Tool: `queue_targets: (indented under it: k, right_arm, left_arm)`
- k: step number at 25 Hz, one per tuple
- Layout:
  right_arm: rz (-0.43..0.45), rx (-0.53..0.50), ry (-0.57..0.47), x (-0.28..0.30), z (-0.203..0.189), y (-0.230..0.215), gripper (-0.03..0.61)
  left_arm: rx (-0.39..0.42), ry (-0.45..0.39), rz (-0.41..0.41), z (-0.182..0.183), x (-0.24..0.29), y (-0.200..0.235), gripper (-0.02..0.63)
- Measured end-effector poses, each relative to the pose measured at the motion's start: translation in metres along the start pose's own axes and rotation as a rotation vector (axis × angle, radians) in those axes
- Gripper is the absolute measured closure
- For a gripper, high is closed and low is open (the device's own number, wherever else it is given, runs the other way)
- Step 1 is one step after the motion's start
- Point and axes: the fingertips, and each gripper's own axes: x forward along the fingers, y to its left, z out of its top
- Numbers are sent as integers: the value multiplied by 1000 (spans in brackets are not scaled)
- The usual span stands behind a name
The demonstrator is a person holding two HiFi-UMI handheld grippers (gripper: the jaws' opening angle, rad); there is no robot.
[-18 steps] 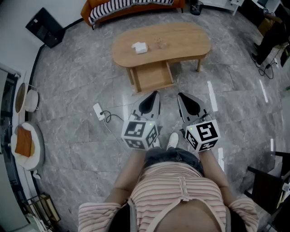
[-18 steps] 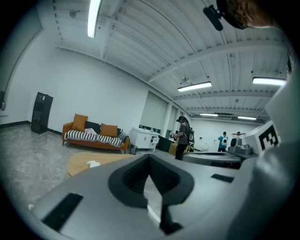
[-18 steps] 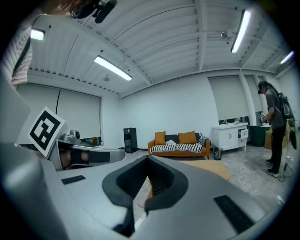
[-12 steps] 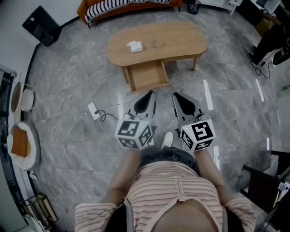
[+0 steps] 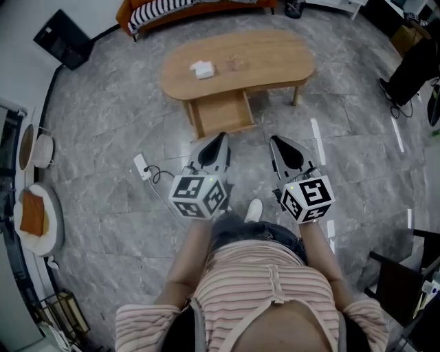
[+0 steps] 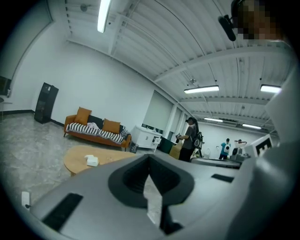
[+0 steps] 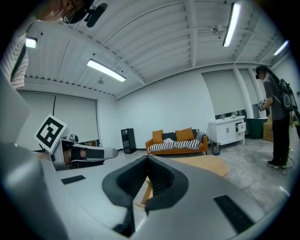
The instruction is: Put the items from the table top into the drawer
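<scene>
In the head view an oval wooden coffee table (image 5: 275, 65) stands ahead on the grey floor. On it lie a white boxy item (image 5: 203, 69) and a small clear item (image 5: 235, 64). Its drawer (image 5: 221, 113) is pulled open toward me and looks empty. My left gripper (image 5: 218, 141) and right gripper (image 5: 278, 143) are held side by side in front of my body, short of the table, both shut with nothing in them. The left gripper view shows the table (image 6: 77, 159) and the white item (image 6: 91, 161) beyond the shut jaws. The right gripper view shows the table (image 7: 208, 165) past its jaws.
A white power strip (image 5: 146, 168) with its cable lies on the floor left of my grippers. An orange sofa (image 5: 192, 8) stands behind the table, a black box (image 5: 65, 40) at far left. A dark chair (image 5: 405, 275) is at right. A person (image 7: 279, 122) stands off to the right.
Both grippers stay shut and empty. They have drifted slightly apart, and the view has shifted a little against the table.
</scene>
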Motion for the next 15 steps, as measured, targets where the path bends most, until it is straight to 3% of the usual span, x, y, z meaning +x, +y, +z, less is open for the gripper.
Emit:
queue_targets:
  k: [15]
  right_arm:
    - [-46, 64, 17, 13, 1, -55, 578]
  left_arm:
    - [-40, 63, 92, -6, 23, 21, 600]
